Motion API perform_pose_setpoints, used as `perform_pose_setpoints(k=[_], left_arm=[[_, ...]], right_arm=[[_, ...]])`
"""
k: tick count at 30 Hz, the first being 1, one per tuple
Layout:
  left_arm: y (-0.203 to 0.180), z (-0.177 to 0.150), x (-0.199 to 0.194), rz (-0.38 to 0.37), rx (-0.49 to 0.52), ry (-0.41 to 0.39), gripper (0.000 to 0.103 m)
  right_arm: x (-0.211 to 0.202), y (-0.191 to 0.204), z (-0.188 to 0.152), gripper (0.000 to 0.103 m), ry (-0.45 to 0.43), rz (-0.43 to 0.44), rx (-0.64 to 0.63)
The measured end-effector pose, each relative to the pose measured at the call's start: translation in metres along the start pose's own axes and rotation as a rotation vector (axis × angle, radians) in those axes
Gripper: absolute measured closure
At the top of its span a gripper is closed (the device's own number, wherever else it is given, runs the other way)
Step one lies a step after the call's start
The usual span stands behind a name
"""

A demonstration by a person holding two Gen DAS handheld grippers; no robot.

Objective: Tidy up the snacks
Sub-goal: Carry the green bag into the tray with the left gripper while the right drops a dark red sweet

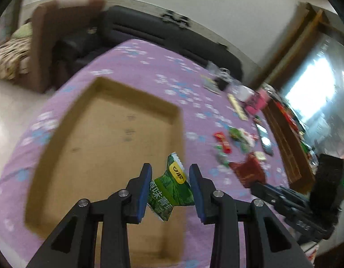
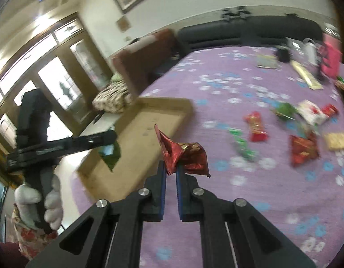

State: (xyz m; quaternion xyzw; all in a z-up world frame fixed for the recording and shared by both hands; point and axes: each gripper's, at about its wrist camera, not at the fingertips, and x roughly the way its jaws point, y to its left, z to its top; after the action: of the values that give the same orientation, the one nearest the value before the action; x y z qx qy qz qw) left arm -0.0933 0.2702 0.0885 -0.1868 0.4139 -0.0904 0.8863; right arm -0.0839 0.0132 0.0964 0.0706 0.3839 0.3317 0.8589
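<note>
The left tool [image 1: 170, 174] is clenched on a green snack packet [image 1: 169, 189], its blue pads pressing the wrapper from both sides. The packet hangs above the near right part of a shallow cardboard tray [image 1: 100, 147], which lies on a tabletop covered with a purple flowered cloth [image 1: 149, 67]. In the left wrist view the tray fills the area from 9 o'clock to the centre.

The right tool [image 2: 170, 167] is clenched tight on a crumpled red foil packet [image 2: 183, 154], pinched by its lower edge and sticking up from the pads. It is held in the air above the cloth, just at the 3 o'clock side of the tray [image 2: 149, 120] in the right wrist view.

From the right wrist view the left tool appears at 9 o'clock, gripped by a hand in a white glove [image 2: 38, 203], with the green packet over the tray.

More snacks [image 2: 283, 129] lie scattered on the cloth at 2 to 3 o'clock of the right tool: red, green and white wrappers, blurred. One larger red packet [image 2: 303, 149] and a yellowish one [image 2: 337, 140] lie at the far 3 o'clock side. A pink item [image 2: 330, 58] and other small things stand near the far edge at 1 o'clock. A dark sofa [image 2: 239, 33] runs behind the tabletop.
</note>
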Motion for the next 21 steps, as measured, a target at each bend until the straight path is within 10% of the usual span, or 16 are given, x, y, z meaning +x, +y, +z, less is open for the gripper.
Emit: perform_pose_setpoints(k=[8, 21], left_arm=[[0.052, -0.013, -0.014, 0.231, -0.037, -0.053, 0.067], [0.075, -0.02, -0.008, 0.269, -0.091, -0.023, 0.065]], right_arm=[[0.055, 0.066, -0.001, 0.095, 0.102, 0.089, -0.085], [0.119, 0.095, -0.018, 0.095, 0.222, 0.072, -0.096]])
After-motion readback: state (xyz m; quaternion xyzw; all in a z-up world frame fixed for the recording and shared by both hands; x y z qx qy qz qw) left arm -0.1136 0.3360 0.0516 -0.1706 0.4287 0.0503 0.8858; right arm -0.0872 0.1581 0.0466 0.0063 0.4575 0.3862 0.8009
